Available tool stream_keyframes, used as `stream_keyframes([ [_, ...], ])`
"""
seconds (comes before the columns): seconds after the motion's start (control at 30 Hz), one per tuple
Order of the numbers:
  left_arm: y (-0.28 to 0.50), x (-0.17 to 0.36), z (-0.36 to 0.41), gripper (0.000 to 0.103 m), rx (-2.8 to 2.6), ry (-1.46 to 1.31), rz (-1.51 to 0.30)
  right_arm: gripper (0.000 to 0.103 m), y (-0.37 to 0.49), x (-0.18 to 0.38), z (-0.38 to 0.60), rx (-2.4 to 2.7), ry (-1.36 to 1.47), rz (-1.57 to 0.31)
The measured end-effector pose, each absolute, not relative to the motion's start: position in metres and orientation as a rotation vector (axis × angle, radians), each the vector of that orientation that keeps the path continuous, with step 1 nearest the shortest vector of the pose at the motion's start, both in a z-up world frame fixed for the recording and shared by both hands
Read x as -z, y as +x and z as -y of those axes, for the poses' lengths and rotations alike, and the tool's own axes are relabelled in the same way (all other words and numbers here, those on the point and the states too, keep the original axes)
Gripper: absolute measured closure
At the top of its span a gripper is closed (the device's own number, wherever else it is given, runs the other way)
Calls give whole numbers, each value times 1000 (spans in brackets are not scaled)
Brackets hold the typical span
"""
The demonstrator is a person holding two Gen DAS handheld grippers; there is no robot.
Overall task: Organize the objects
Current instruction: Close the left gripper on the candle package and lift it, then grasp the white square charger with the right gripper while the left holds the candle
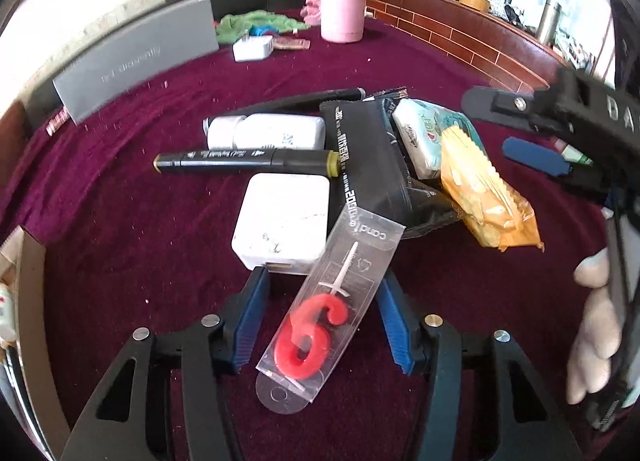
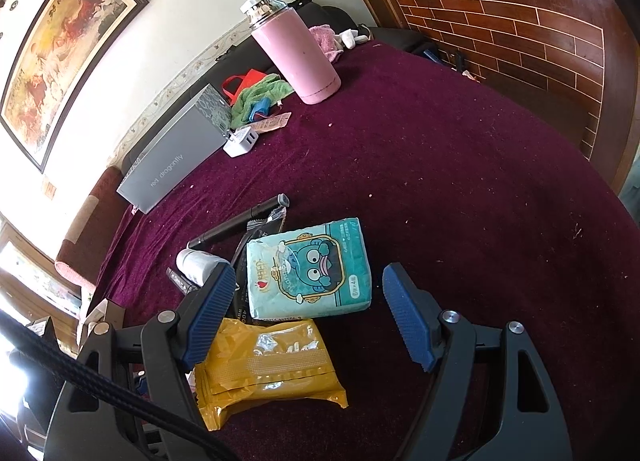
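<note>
Currently, left to right on the maroon cloth [image 1: 120,221]: grey box [image 1: 136,61] at the far left edge, then the pile mid-table. Black marker [image 1: 244,159] lies across, white bottle [image 1: 266,131] just behind it, white charger block [image 1: 282,231] in front. Left gripper [image 1: 320,321] has the candle pack [image 1: 324,317], a red "6" in a clear sleeve, between its blue pads [image 1: 250,321]. The pack sits tilted, top end over the black pouch [image 1: 368,157]. Can't tell whether the pads actually press on it; a gap shows on the left side. Next right: teal tissue pack [image 2: 308,269] on the pouch, orange snack bag [image 2: 272,369] touching it. Right gripper [image 2: 308,317] hangs over these two, jaws spread wide, gripping nothing. Pink flask [image 2: 300,57] upright at the back.
</note>
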State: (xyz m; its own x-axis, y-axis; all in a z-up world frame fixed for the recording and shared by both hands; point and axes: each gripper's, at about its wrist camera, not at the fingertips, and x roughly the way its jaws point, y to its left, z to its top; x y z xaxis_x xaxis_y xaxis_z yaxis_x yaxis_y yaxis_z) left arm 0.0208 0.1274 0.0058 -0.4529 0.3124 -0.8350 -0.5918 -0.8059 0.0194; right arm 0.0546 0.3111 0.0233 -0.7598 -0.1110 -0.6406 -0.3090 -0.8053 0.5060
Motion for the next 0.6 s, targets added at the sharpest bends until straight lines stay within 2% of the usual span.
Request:
stream_keyframes([
  [0.03, 22, -6, -126, 56, -2257, -1210, -409, 27, 55, -23, -311, -2688, -1036, -929],
  [0.1, 23, -9, -118, 73, -2239, -1230, -357, 27, 55, -22, -312, -2684, -1034, -923],
  [0.17, 27, -14, -104, 80, -2191, -1257, -260, 27, 54, -23, -311, -2684, -1030, -914],
  [0.6, 59, -39, -18, 80, -2283, -1211, -21, 27, 56, -24, -311, -2668, -989, -849],
])
